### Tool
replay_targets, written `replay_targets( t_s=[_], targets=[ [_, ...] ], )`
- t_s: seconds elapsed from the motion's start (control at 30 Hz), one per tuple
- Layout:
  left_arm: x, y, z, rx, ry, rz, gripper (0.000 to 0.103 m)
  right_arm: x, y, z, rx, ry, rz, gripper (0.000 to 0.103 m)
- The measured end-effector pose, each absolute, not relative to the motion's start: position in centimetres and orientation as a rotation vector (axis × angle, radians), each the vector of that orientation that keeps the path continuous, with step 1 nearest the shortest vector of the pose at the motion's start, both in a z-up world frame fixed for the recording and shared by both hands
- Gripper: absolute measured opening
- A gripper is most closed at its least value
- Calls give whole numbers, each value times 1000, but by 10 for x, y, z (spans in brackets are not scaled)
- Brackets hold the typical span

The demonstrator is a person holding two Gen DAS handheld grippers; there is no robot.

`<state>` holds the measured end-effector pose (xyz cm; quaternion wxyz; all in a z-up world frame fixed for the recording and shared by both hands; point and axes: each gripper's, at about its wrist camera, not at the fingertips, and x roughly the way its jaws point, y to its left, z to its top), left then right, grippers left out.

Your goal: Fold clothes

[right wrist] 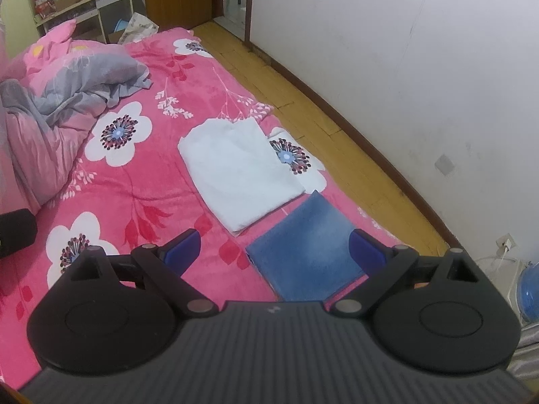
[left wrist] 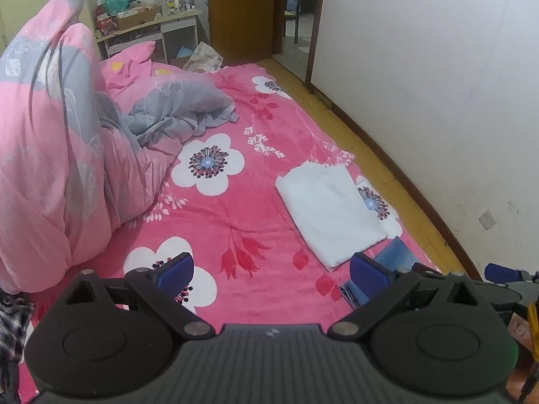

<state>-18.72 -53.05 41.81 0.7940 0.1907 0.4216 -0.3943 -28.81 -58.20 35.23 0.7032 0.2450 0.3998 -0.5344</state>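
A folded white garment (left wrist: pixel 331 210) (right wrist: pixel 237 171) lies flat on the pink flowered bed sheet (left wrist: pixel 242 202) (right wrist: pixel 141 181) near the bed's right edge. Just in front of it rests a folded blue denim piece (right wrist: pixel 306 252), of which only a corner (left wrist: pixel 395 252) shows in the left wrist view. My left gripper (left wrist: pixel 271 272) hovers open above the sheet, holding nothing. My right gripper (right wrist: pixel 274 250) is open too, empty, with the denim lying under and between its blue pads (right wrist: pixel 365 247). A dark plaid cloth (left wrist: pixel 11 323) peeks in at the left edge.
A crumpled pink and grey duvet (left wrist: pixel 57 155) (right wrist: pixel 50 101) fills the bed's left side. A wooden floor strip (left wrist: pixel 380 175) (right wrist: pixel 323 114) runs between bed and white wall. A cluttered desk (left wrist: pixel 148 25) and a brown door (left wrist: pixel 241 10) stand at the far end.
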Motion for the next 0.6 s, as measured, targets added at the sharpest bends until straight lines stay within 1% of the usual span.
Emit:
replay_targets(
  t_s=[0.6],
  targets=[
    [-188,-527,419,402,917,-840,100,-289,-580,353,538,882,-1190,95]
  ],
)
